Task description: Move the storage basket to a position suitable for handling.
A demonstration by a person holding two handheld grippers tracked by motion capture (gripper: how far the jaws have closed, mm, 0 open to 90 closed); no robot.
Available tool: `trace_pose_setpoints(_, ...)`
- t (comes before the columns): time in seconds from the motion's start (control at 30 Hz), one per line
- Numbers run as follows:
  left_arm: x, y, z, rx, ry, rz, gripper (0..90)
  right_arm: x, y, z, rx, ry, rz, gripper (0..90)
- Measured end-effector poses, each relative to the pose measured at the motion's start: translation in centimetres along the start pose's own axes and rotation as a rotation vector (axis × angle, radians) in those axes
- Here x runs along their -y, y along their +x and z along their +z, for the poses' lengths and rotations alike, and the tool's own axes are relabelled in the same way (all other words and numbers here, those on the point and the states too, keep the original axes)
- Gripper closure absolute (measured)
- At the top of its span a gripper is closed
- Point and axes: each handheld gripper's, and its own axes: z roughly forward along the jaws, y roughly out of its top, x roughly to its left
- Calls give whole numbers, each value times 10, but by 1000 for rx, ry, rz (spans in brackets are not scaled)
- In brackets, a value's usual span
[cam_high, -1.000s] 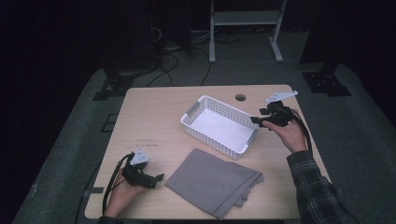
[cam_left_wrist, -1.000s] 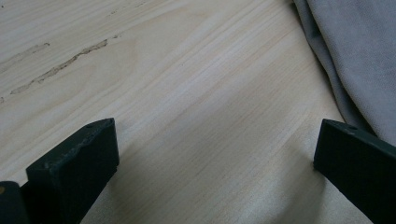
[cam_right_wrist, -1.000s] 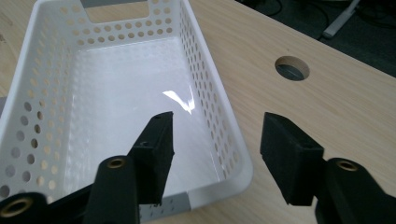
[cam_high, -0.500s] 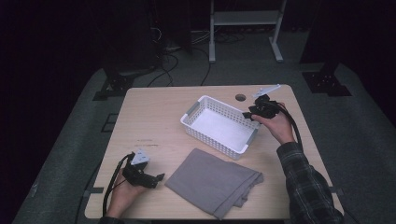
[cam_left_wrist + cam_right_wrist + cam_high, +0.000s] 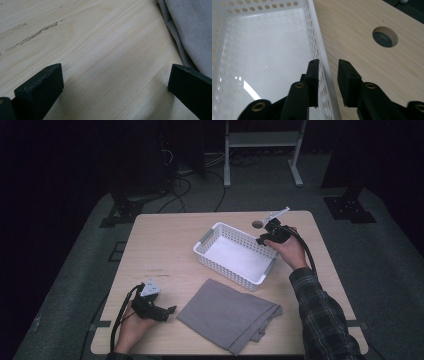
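White basket (image 5: 262, 50) wall sits btwn right gripper (image 5: 328, 67) jaws, not clamped; left gripper (image 5: 112, 82) open by cloth (image 5: 190, 30).

A folded grey cloth (image 5: 230, 315) is laid flat on the light wooden table (image 5: 165, 245). A round cable hole (image 5: 257, 224) is cut near the table's far edge.

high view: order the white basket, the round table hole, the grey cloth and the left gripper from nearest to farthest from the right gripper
From the right gripper, at the table's far right:
1. White basket, its rim between the jaws.
2. Round table hole, just beyond.
3. Grey cloth, near edge, centre.
4. Left gripper, near left corner.
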Motion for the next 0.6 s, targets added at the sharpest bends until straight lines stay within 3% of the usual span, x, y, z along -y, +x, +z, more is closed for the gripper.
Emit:
trace_pose_setpoints(0.1, 0, 0, 0, 1, 0, 2, 0, -1, -1, 3, 0, 18, -3, 777)
trace_pose_setpoints(0.6, -1, 1, 1, -30, 1, -28, 0, 11, -12, -9, 2, 37, 51, 841)
